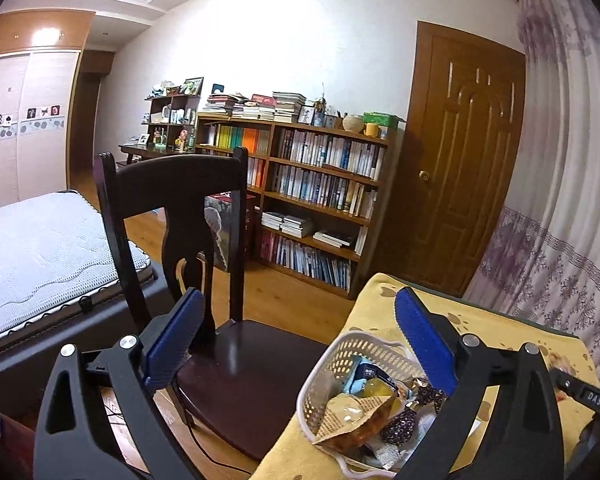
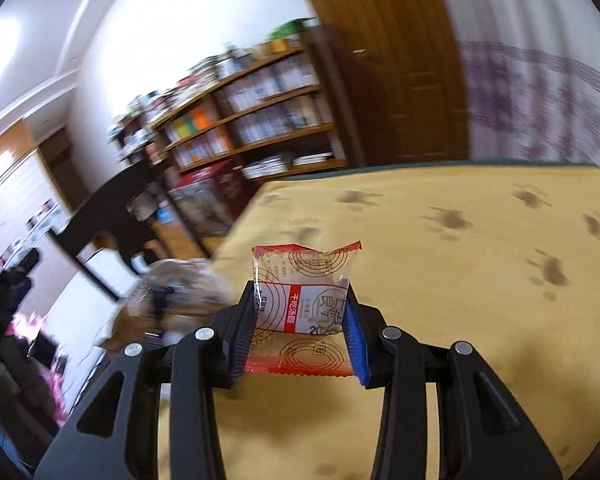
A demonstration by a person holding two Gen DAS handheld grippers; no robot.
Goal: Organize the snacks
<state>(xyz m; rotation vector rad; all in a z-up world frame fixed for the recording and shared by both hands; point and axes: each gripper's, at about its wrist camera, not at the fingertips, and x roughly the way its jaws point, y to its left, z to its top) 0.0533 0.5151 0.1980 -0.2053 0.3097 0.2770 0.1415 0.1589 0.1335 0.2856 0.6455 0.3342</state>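
Note:
A white perforated basket (image 1: pixel 342 354) sits on the yellow paw-print table cloth (image 1: pixel 496 332) and holds several snack packets, a tan one (image 1: pixel 356 416) on top. My left gripper (image 1: pixel 296 328) hangs open above the table's left edge, its right finger over the basket and nothing between the pads. In the right wrist view my right gripper (image 2: pixel 302 314) is shut on a red-and-white snack packet (image 2: pixel 304 294), held upright above the cloth (image 2: pixel 480 240). The basket (image 2: pixel 176 292) shows there as a blur at the left of the gripper.
A dark wooden chair (image 1: pixel 228 340) stands against the table's left side. Beyond it are a bed (image 1: pixel 48 256), a long bookshelf (image 1: pixel 312 196), a brown door (image 1: pixel 460 152) and a patterned curtain (image 1: pixel 560 200). The right gripper's body (image 1: pixel 584 394) pokes in at the basket's right.

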